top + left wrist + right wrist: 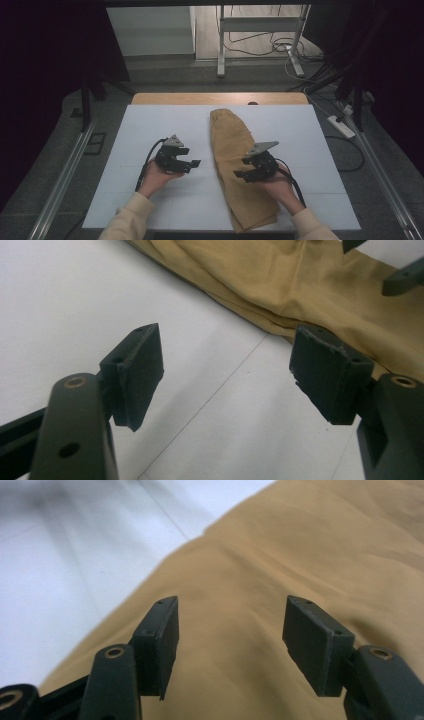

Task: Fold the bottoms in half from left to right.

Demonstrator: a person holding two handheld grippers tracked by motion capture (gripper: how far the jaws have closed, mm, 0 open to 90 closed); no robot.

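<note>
A mustard-yellow pair of folded trousers lies lengthwise on the white table sheet, running from the far middle to the near edge. My left gripper hovers open over the bare sheet just left of the cloth, its jaws pointing right toward it. In the left gripper view the cloth's folded edge lies beyond the open pads. My right gripper stands open above the middle of the trousers, jaws pointing left. The right gripper view has the yellow cloth under and between its spread pads, nothing held.
The white sheet covers a wooden table whose far edge shows. Beyond it stand a metal frame leg and cables on the floor. A power strip lies right of the table. Metal rails run along both sides.
</note>
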